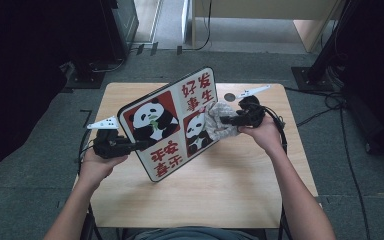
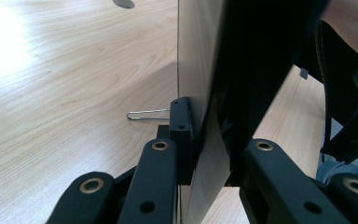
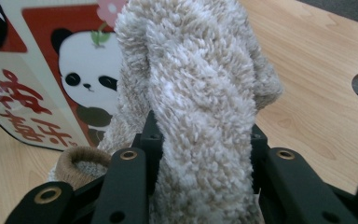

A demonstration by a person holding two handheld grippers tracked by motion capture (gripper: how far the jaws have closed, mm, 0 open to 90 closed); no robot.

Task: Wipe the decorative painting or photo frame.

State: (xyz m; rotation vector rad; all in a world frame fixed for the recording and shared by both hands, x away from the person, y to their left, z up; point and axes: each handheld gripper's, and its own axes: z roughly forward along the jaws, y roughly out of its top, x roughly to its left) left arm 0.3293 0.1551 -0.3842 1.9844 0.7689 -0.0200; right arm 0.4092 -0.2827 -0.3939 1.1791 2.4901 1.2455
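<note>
My left hand-held gripper (image 1: 130, 145) was clamped on the near-left edge of the panda board (image 1: 172, 122), holding it tilted above the table (image 1: 220, 185). My right hand-held gripper (image 1: 225, 120) was clamped on the fuzzy cloth (image 1: 220, 122), pressed against the board's right panda. Wiping looked underway; the left side seemed still untouched.
</note>
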